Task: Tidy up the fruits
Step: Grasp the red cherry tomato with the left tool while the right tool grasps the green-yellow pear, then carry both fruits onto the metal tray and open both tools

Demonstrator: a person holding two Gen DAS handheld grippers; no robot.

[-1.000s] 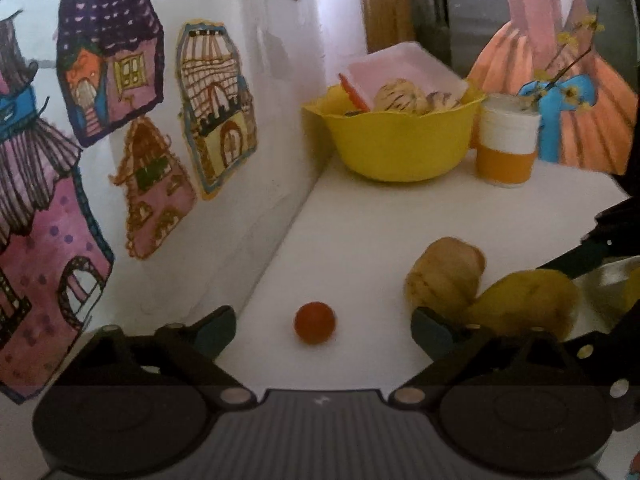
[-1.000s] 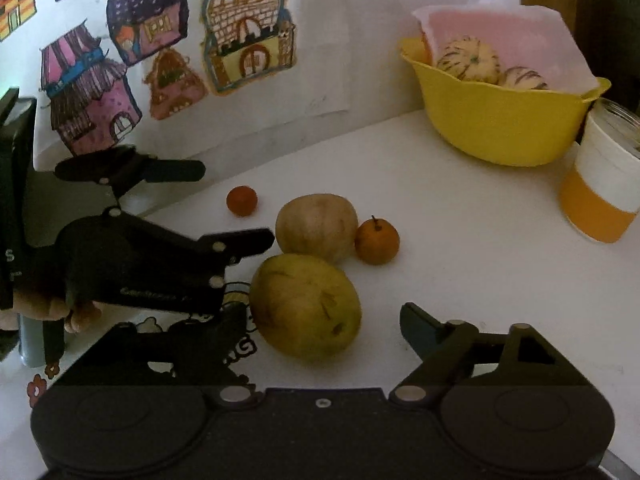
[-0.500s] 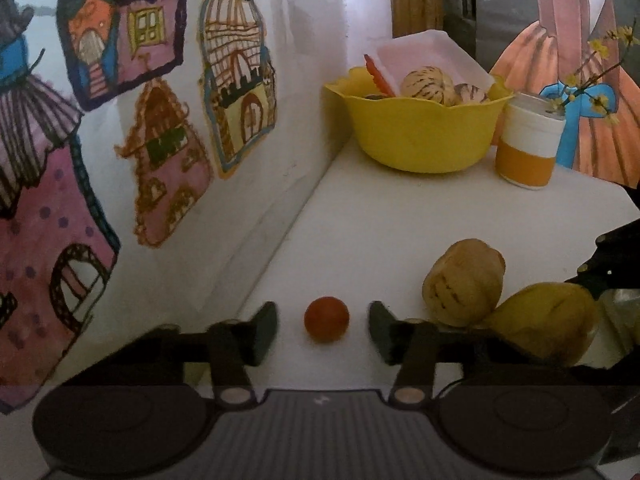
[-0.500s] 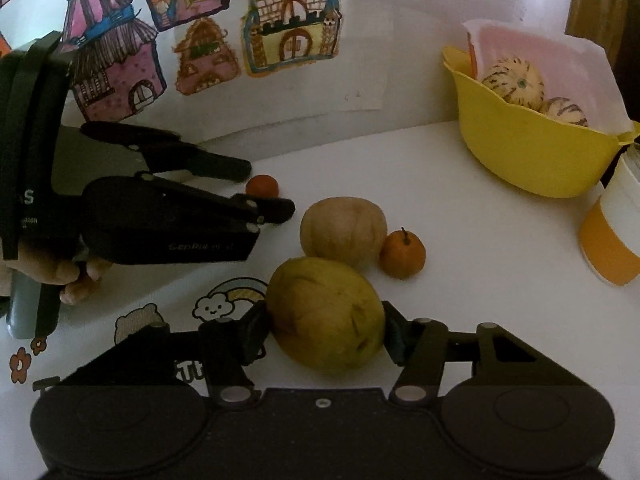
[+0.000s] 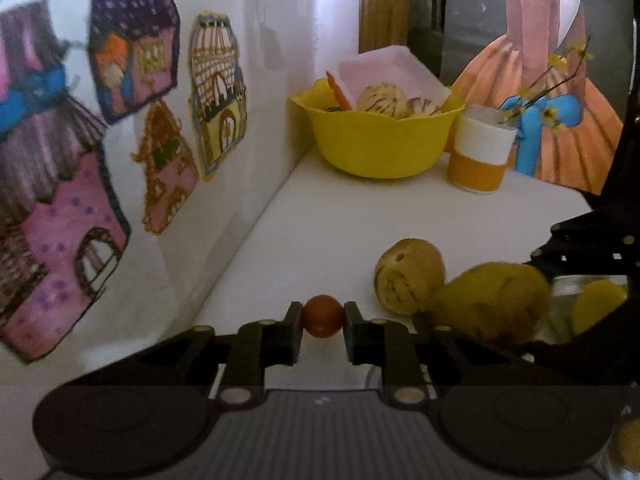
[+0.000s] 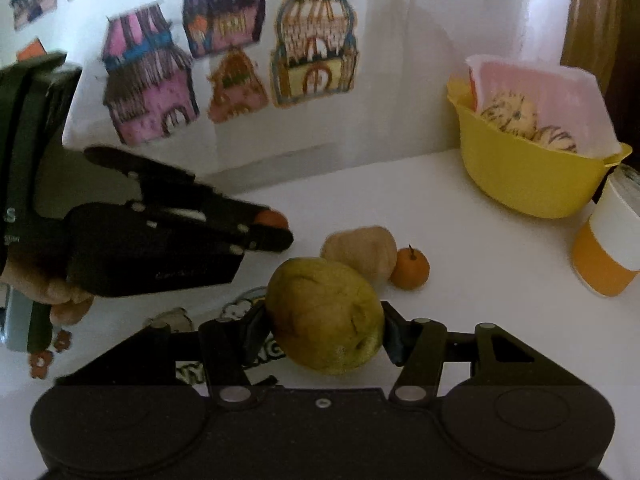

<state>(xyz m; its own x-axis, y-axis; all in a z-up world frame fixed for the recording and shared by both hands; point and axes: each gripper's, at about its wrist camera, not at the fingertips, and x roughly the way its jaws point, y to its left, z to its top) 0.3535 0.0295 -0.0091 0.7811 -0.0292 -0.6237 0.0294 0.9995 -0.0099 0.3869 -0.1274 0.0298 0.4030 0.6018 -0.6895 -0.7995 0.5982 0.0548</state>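
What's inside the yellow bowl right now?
The yellow bowl holds two striped fruits against a pink-white liner. Anything beneath them is hidden by the bowl wall.

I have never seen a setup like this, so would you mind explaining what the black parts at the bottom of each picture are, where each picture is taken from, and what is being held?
There is no robot here. A person holds a two-finger gripper in each hand, and each gripper carries a wide-angle camera looking forward along its fingers. The black parts at the bottom are the gripper bodies.

The left wrist view shows the left gripper closed on a small red fruit. The right wrist view shows the right gripper closed on a large yellow-green fruit; the left gripper, with the person's hand, appears at its left side.

On the white table lie a tan fruit and a small orange fruit. Farther back stand a yellow bowl with striped fruits and an orange-and-white cup. Drawings of houses hang on the wall.
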